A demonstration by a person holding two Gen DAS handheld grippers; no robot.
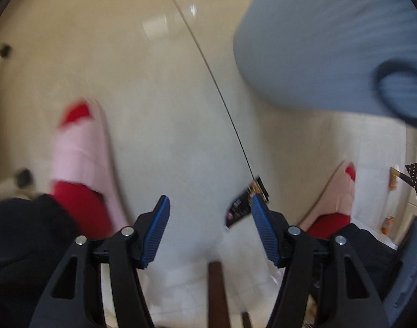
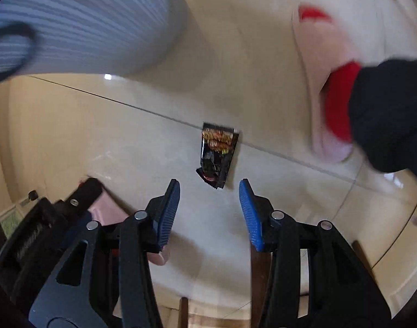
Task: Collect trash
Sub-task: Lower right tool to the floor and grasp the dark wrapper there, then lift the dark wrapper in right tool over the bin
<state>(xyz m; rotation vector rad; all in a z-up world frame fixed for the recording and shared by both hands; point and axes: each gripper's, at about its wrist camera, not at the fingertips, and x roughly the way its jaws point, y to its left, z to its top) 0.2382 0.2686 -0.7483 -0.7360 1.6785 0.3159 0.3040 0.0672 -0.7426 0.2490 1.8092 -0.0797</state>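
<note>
A black snack wrapper lies flat on the cream tile floor, just ahead of my right gripper, which is open and empty above it. In the left wrist view the same wrapper shows partly behind the right finger of my left gripper, which is open and empty too. A blue ribbed bin with a handle hole stands at the upper right; it also shows in the right wrist view at the upper left.
The person's feet in pink slippers and red socks stand on the floor. Small orange scraps lie on a white sheet at the right. Dark wooden legs are below. The left gripper's body is at lower left.
</note>
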